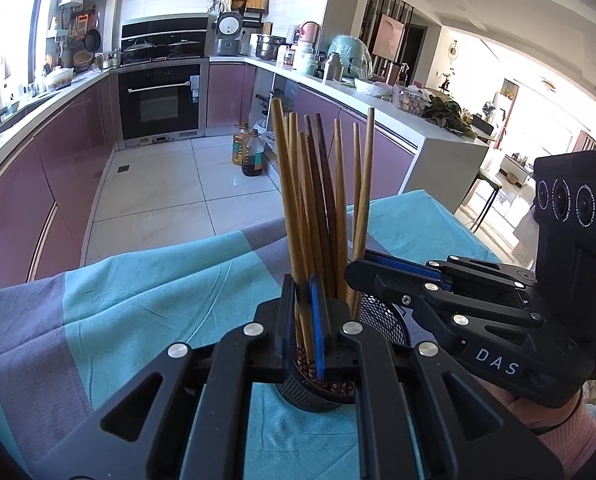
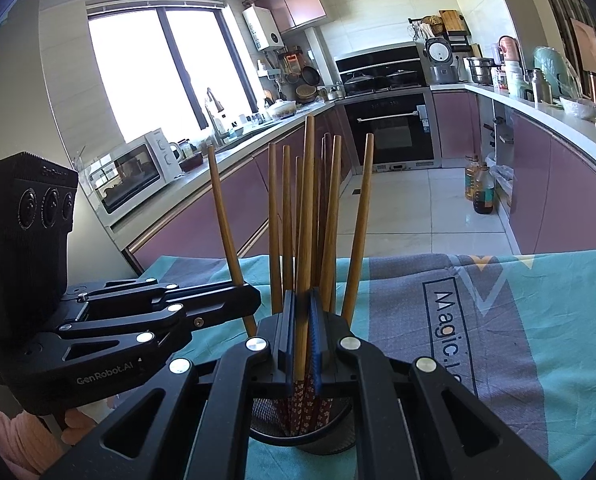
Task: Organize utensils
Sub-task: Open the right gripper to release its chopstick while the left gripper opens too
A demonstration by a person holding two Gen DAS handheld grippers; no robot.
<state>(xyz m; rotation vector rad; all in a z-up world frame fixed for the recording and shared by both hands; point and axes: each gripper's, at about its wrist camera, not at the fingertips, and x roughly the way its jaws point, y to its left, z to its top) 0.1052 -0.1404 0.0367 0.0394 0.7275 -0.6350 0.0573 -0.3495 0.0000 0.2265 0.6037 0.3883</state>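
Note:
A black mesh holder (image 1: 382, 320) (image 2: 338, 436) stands on the teal and grey cloth (image 1: 138, 300) (image 2: 538, 340) and holds several wooden chopsticks (image 1: 330, 200) (image 2: 326, 220) upright. My left gripper (image 1: 303, 312) is shut on one chopstick (image 1: 286, 184) just above the holder's rim. My right gripper (image 2: 303, 332) is shut on another chopstick (image 2: 307, 208) over the holder. In the left wrist view the right gripper (image 1: 360, 264) comes in from the right against the bundle. In the right wrist view the left gripper (image 2: 246, 300) comes in from the left, clamped on a leaning chopstick (image 2: 222, 216).
The cloth-covered table ends a short way beyond the holder; past it are the tiled kitchen floor (image 1: 170, 184), purple cabinets (image 2: 558, 184), an oven (image 1: 158, 100) and oil bottles (image 1: 250, 152) on the floor. A microwave (image 2: 130, 172) sits on the left counter.

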